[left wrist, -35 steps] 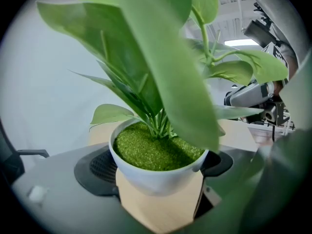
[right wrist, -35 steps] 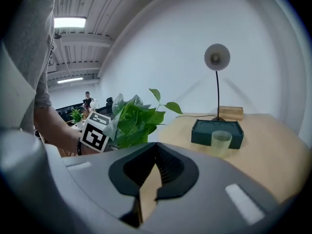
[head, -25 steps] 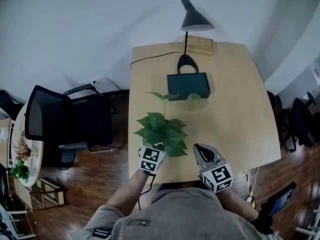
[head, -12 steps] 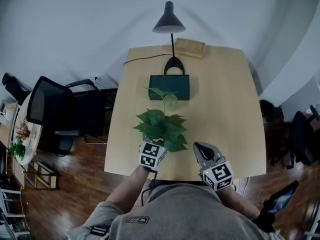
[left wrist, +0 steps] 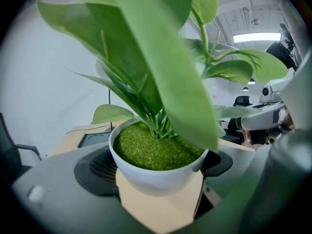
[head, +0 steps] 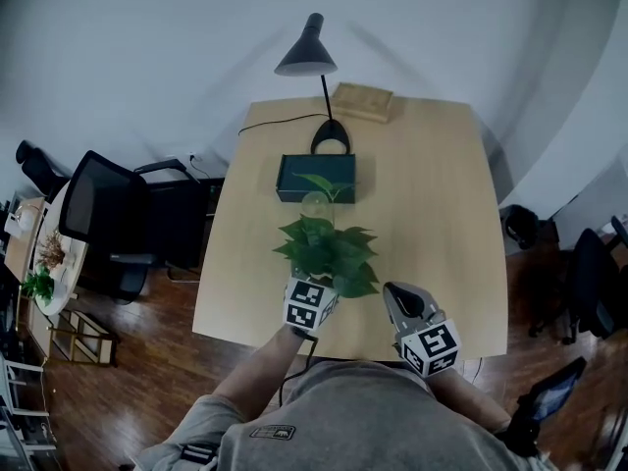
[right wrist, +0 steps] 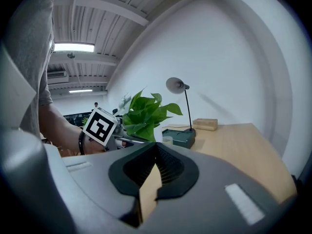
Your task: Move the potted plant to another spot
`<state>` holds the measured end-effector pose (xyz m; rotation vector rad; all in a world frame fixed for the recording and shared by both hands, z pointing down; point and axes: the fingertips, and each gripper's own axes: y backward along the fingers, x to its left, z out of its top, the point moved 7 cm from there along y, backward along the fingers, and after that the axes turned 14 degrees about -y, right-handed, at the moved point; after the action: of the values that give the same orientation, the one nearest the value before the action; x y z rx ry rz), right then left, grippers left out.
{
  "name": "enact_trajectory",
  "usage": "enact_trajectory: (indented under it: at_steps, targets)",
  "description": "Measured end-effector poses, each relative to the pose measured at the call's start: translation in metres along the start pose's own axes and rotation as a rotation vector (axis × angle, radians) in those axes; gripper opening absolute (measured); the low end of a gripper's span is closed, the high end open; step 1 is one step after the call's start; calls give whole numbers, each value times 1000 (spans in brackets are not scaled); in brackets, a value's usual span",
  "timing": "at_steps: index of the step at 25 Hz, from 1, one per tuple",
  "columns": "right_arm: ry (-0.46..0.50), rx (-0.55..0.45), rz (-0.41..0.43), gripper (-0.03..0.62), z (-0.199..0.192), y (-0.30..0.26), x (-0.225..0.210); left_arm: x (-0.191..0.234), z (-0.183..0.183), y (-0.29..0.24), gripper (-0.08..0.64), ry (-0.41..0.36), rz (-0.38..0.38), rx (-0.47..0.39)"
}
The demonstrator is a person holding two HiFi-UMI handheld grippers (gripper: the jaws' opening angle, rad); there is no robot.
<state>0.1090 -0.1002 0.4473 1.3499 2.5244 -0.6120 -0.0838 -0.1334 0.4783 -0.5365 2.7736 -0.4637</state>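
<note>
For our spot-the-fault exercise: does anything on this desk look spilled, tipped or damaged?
Nothing stands out. The potted plant sits upright in the left gripper, no filling spilled; the desk lamp stands upright on the table.

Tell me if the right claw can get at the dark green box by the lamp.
Probably yes: bare table lies between the shut, empty right claw and the box. The potted plant, gripped by the left claw, stands just left of that line and might get brushed.
</note>
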Motion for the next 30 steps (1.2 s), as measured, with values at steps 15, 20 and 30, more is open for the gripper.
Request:
enact_trajectory:
  at_steps: [15,20,30]
  targets:
    - [-49,2,-161,5,-9,19,-4,-25,10,-55,480,-2,-119,-30]
    - [-49,2,-154,5,-1,30,-26,-42,15,-77,480,11,-110,-20]
    - [-43,53,-134,5,4,61,-91,-80,10,-138,480,66,-64,35]
